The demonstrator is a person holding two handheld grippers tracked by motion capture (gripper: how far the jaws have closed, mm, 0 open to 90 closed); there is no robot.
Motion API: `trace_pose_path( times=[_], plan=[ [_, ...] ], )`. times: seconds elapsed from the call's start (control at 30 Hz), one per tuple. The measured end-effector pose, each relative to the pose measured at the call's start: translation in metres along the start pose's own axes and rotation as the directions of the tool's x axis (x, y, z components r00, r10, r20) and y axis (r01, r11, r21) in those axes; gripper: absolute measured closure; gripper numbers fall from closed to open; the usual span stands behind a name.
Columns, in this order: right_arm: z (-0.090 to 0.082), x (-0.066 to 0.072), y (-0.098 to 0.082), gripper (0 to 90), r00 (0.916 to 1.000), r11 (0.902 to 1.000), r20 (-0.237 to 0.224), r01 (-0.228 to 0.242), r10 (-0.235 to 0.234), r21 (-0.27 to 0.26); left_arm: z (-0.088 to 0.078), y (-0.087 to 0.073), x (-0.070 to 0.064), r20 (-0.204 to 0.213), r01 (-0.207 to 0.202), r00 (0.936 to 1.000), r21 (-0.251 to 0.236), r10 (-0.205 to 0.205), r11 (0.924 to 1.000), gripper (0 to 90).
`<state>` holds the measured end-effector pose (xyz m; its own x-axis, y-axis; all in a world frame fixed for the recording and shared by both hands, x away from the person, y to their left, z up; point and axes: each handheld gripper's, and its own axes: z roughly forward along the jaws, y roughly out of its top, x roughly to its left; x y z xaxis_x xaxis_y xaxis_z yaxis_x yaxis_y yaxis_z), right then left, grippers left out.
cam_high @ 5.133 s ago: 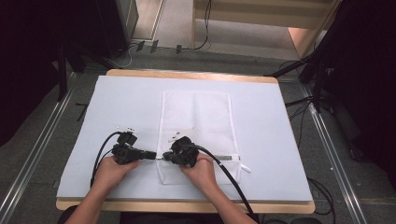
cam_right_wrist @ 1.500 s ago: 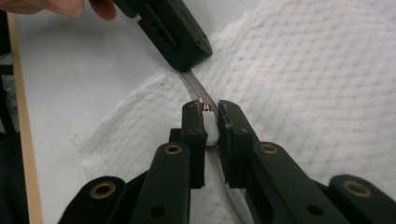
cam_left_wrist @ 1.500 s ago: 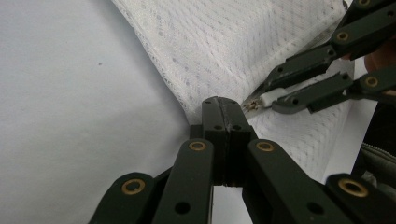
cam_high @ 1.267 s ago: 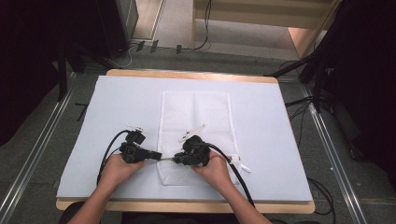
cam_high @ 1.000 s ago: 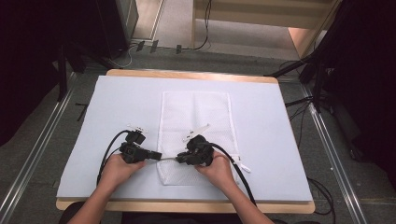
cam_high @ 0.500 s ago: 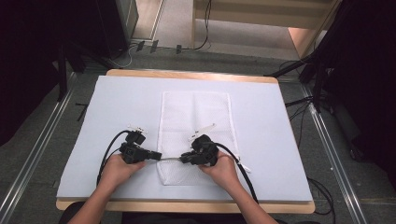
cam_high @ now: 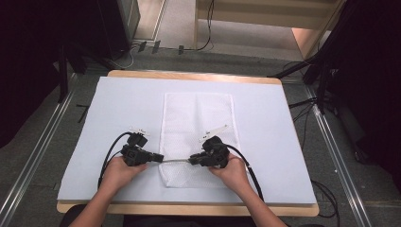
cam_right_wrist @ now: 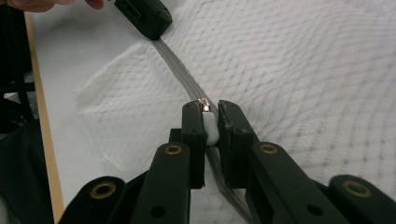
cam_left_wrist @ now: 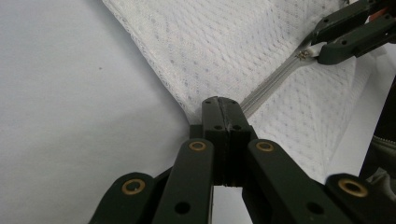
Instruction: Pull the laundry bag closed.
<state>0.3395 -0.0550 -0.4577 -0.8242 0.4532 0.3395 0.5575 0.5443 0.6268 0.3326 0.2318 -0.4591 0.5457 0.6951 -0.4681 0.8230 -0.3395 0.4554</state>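
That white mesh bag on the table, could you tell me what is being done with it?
A person is working the zipper of the white mesh bag, which lies flat on the pale blue table cover. The left gripper is shut on the bag's edge at the zipper's end, holding it taut. The right gripper pinches the white zipper pull, partway along the track.

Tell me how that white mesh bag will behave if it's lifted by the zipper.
The mesh bag is probably floppy: it lies flat and creases where the left gripper pinches its edge. It looks light, being thin open netting. It would likely sag and fold around the zipper pull that the right gripper holds, rather than keep its shape.
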Motion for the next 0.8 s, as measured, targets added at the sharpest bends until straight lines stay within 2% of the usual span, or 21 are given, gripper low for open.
trace_pose_path(
  times=[0.13, 0.27, 0.8],
  plan=[
    [-0.006, -0.004, -0.003, 83.7, 0.9999, 0.9999, 0.000, -0.016, 0.016, -0.001, -0.001, 0.000, 0.001, -0.002, -0.007, 1.0000, 0.004, 0.007, 1.0000, 90.0],
    [-0.010, -0.007, -0.005, 83.7, 0.9998, 0.9998, 0.000, -0.019, 0.019, -0.008, -0.001, -0.001, 0.001, -0.003, 0.001, 1.0000, -0.001, -0.001, 1.0000, 90.0],
    [-0.020, -0.013, -0.011, 83.7, 0.9996, 0.9995, -0.001, -0.029, 0.029, -0.014, -0.001, -0.001, -0.001, -0.014, -0.018, 0.9997, -0.002, 0.018, 0.9998, 90.0]
  ],
)
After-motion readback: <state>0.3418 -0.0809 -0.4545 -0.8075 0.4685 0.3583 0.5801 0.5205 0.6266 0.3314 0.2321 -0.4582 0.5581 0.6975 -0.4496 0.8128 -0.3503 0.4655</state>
